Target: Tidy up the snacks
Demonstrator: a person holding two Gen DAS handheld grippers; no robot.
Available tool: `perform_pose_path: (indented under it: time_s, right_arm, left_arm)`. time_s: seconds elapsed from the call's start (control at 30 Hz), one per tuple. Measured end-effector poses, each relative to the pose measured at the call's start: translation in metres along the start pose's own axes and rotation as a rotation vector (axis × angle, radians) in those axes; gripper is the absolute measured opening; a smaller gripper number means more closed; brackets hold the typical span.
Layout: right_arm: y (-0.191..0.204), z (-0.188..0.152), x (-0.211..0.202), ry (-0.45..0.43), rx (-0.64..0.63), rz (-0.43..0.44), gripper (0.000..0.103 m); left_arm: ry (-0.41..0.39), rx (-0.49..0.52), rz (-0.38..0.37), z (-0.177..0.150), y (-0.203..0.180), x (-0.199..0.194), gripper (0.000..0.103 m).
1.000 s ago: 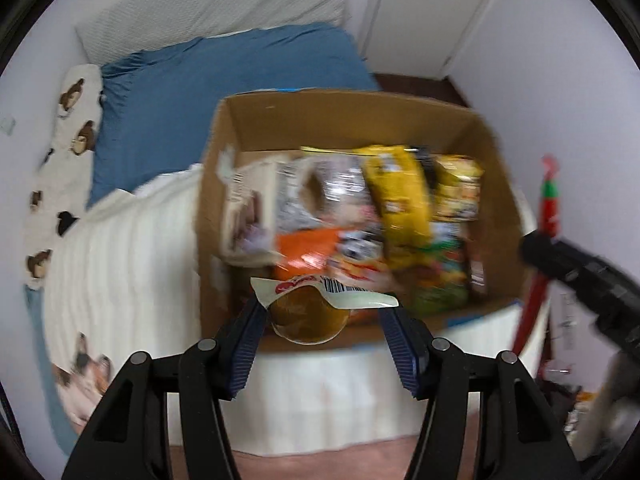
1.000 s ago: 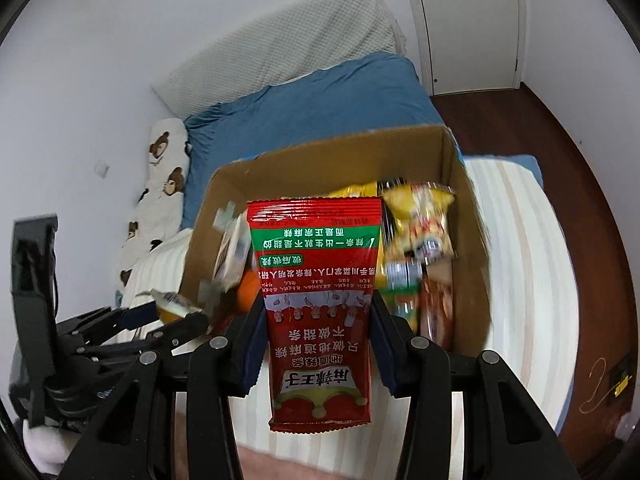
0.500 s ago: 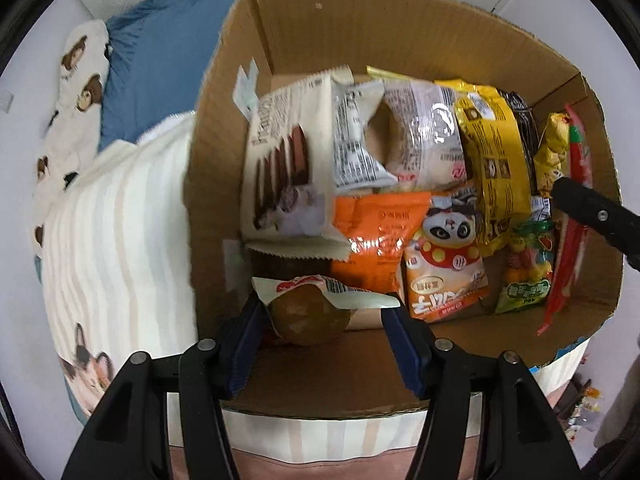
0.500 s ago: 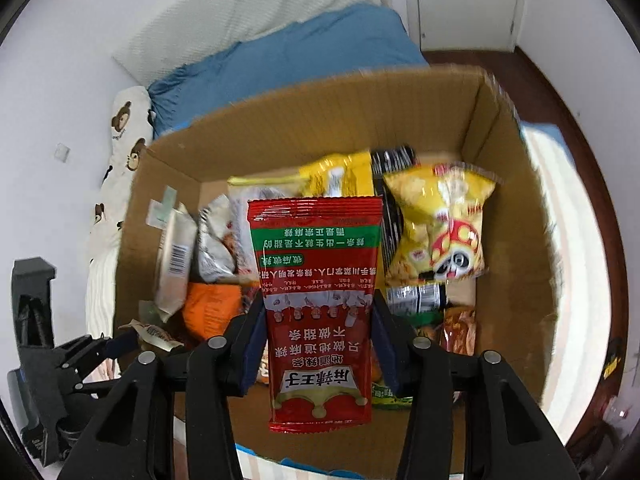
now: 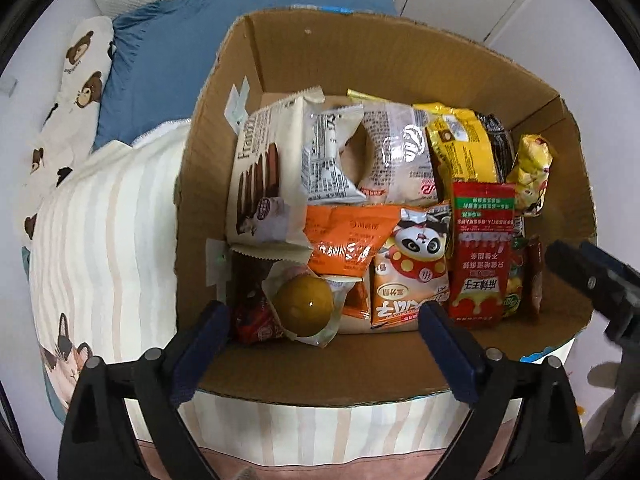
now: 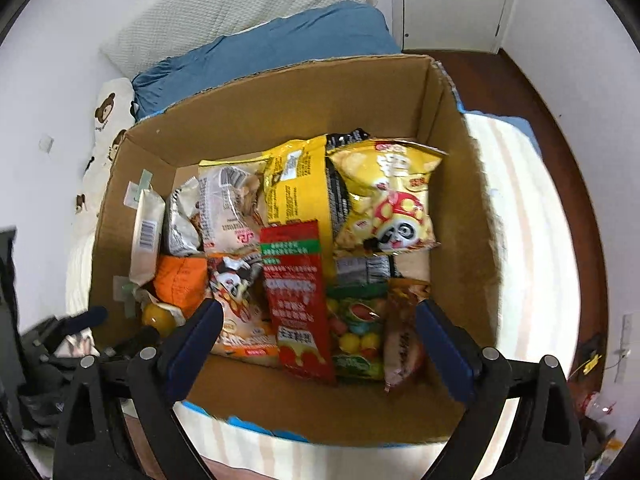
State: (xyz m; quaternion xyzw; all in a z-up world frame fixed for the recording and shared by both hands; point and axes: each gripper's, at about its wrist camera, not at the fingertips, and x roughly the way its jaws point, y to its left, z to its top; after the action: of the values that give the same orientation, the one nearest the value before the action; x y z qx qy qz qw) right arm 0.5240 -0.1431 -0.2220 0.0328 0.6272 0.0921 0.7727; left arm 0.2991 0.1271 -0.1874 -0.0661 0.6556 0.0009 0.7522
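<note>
A cardboard box (image 5: 400, 60) (image 6: 280, 108) on the bed holds several snack packs. My left gripper (image 5: 326, 314) hangs over its near left corner, jaws opening wide. The round yellow snack in clear wrap (image 5: 306, 306) (image 6: 158, 316) lies loose in the box between the fingers, touched by neither. My right gripper (image 6: 318, 312) is over the box's near middle, its jaws opening too. The red sachet (image 6: 298, 300) (image 5: 480, 252) lies free on the other packs below it. A panda pack (image 5: 412, 264) and an orange pack (image 5: 348, 240) lie between the two dropped snacks.
The box sits on a striped blanket (image 5: 100, 240) at the bed's near end, with a blue sheet (image 6: 280, 40) and a bear-print pillow (image 5: 76, 72) behind. Dark wood floor (image 6: 540, 92) and a white door (image 6: 452, 0) are to the right.
Both grippers sank toward the box and their jaws sprang wide. The yellow snack dropped from the left gripper and the red sachet from the right; both now lie in the box.
</note>
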Motion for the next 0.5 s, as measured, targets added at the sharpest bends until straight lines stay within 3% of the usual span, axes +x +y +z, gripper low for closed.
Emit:
perform_pose_path:
  time_s: [0.27,0.5]
  right_arm:
    - [-0.002,-0.026,-0.015,-0.053,-0.038,-0.060,0.099]
    - [-0.012,-0.044,-0.021,-0.083,-0.002,-0.062,0.099]
  left_arm:
    - [-0.107,0.006,0.015,-0.009,-0.013,-0.020,0.098]
    - [-0.196,-0.009,0.038,-0.021,-0.018,-0.034,0.098]
